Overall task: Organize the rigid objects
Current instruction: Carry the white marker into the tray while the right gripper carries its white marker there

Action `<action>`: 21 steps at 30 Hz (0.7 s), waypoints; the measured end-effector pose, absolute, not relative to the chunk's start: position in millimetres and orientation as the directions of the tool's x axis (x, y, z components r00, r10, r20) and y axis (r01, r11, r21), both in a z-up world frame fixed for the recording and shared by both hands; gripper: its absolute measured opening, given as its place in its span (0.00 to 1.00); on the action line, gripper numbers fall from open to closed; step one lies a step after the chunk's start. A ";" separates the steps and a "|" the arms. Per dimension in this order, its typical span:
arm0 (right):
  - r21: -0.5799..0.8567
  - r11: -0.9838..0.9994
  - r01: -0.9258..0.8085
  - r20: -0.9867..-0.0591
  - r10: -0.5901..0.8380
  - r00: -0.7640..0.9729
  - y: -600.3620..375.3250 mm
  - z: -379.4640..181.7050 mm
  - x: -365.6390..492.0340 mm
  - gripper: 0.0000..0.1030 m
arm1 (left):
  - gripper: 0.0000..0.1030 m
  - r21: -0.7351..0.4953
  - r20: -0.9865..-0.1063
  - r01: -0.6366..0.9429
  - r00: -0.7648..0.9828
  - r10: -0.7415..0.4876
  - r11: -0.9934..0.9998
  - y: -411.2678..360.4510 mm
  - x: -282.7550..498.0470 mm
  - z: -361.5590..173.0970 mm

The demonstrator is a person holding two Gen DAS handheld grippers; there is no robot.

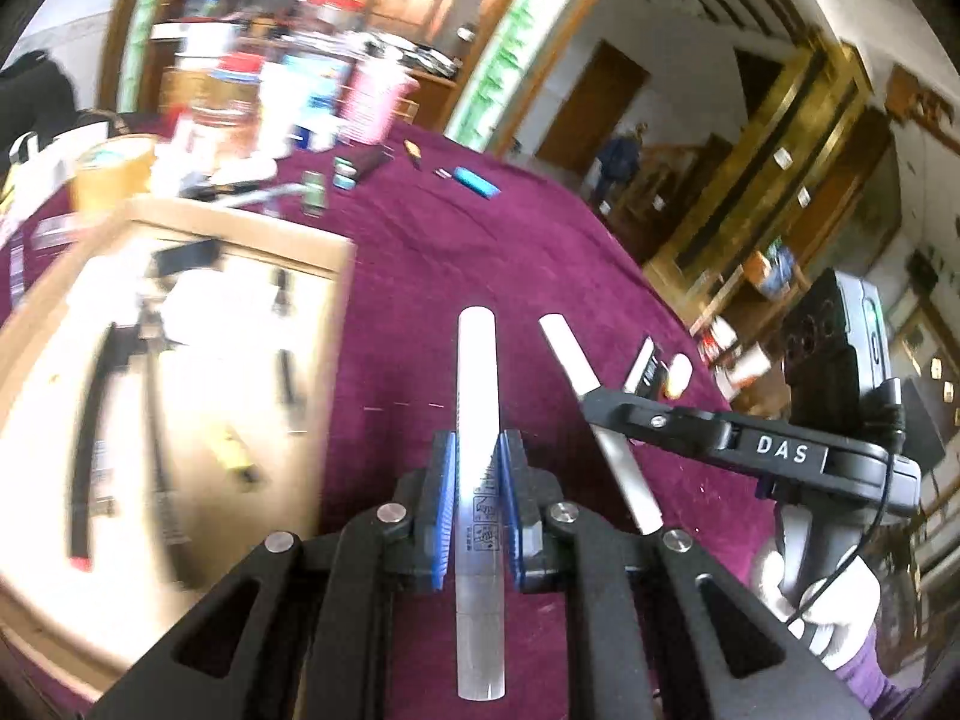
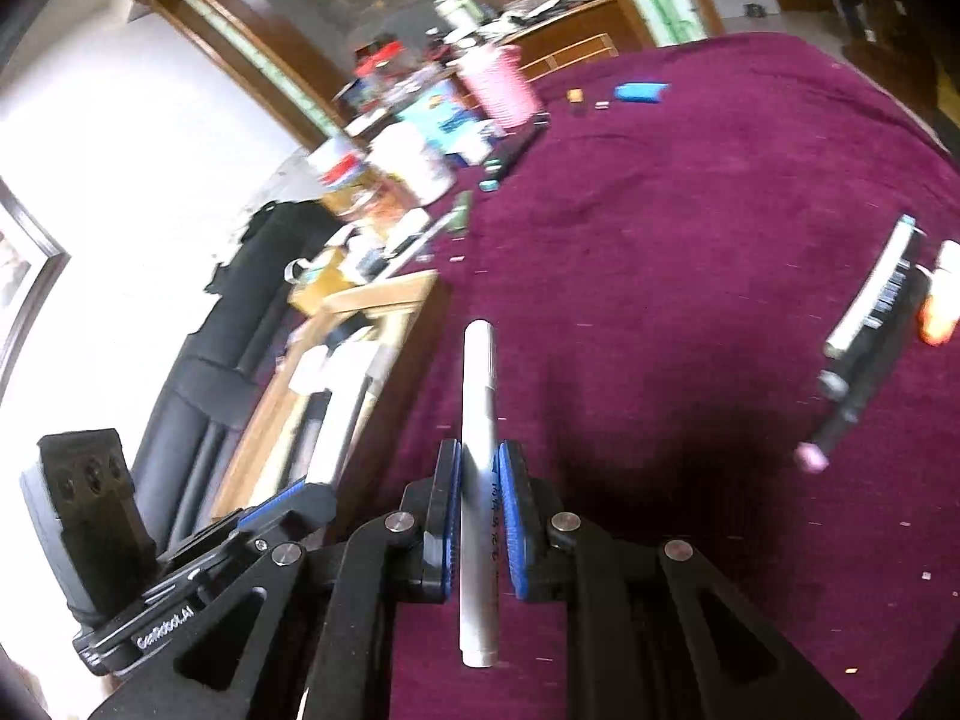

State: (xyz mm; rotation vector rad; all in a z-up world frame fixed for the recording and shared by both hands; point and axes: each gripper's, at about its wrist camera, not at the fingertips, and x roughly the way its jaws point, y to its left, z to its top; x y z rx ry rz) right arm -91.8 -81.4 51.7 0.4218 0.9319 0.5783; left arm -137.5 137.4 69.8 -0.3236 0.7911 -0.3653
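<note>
In the left wrist view my left gripper (image 1: 478,441) is shut on a frosted white tube (image 1: 477,372) that points forward over the purple tablecloth (image 1: 480,252). To its right, my right gripper (image 1: 594,405) grips a white marker pen (image 1: 567,348). The right wrist view shows the same right gripper (image 2: 480,450) shut on that white marker pen (image 2: 478,384), blue pads pressed on its barrel. My left gripper (image 2: 300,495) shows at the lower left there. An open cardboard box (image 1: 336,252) holding pens and small items lies to the left, blurred.
A black case (image 2: 870,312) and an orange-and-white item (image 2: 939,300) lie on the cloth at the right. A blue object (image 2: 642,92) and small bits sit at the far side. Jars, cartons and a pink cup (image 2: 504,90) crowd the back left. A gloved hand (image 1: 840,612) holds the right gripper.
</note>
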 end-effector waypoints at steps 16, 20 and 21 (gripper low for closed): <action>0.581 0.703 -0.410 -0.669 0.699 0.252 67.9 38.1 -72.1 0.14 | 0.14 -0.299 -0.742 -0.157 0.659 -0.125 0.941 299.5 -122.5 47.7; 0.572 0.701 -0.426 -0.688 0.693 0.216 92.1 27.8 -70.8 0.14 | 0.14 -0.271 -0.773 -0.172 0.626 -0.108 0.947 309.1 -111.5 39.3; 0.569 0.702 -0.429 -0.691 0.690 0.213 96.6 26.6 -70.4 0.14 | 0.14 -0.267 -0.780 -0.172 0.616 -0.108 0.948 310.0 -108.5 36.8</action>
